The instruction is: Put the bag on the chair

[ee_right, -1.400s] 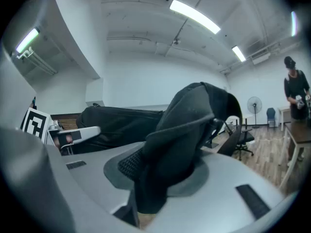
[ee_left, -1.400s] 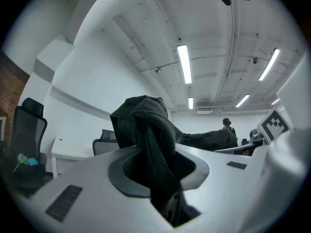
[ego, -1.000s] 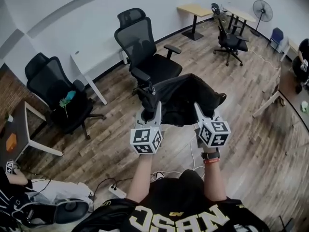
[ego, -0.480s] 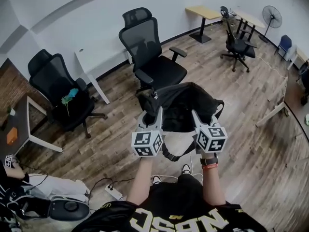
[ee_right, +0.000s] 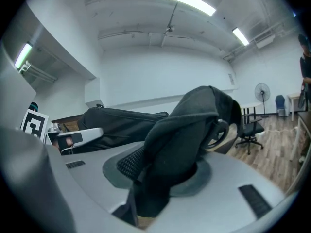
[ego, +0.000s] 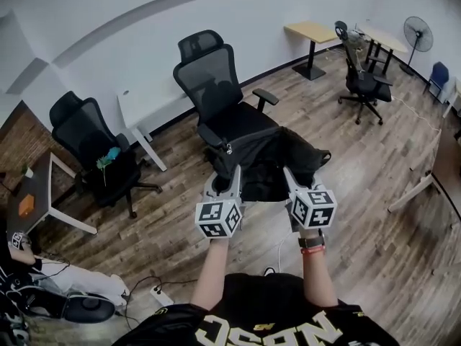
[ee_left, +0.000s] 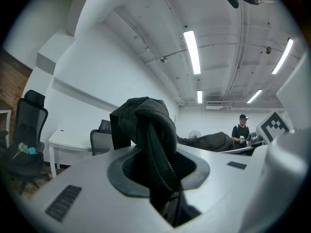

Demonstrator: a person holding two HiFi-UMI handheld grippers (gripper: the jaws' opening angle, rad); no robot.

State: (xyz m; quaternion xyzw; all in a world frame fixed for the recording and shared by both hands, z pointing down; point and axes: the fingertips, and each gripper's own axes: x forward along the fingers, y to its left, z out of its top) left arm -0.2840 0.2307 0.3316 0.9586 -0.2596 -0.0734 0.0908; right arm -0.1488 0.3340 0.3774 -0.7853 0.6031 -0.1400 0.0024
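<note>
A black bag (ego: 272, 161) hangs between my two grippers, just in front of the seat of a black mesh office chair (ego: 220, 96). Its far edge overlaps the seat's front rim in the head view. My left gripper (ego: 225, 184) is shut on the bag's left side. In the left gripper view a fold of the bag (ee_left: 148, 135) with a zipper sits between the pads of that gripper (ee_left: 158, 171). My right gripper (ego: 291, 186) is shut on the bag's right side. The right gripper view shows dark cloth of the bag (ee_right: 187, 127) pinched in that gripper (ee_right: 163, 178).
A second black chair (ego: 90, 146) with a green-blue item (ego: 109, 155) stands at the left, beside a white table (ego: 137, 110). A wooden desk (ego: 313, 31), another chair (ego: 364, 85) and a fan (ego: 418, 34) are at the back right. A power strip (ego: 160, 294) and cables lie on the floor near my feet.
The bag dipped half a second ago, its pale underside hanging below the grippers, and now sits higher by the chair seat. Both grippers have kept their hold.
</note>
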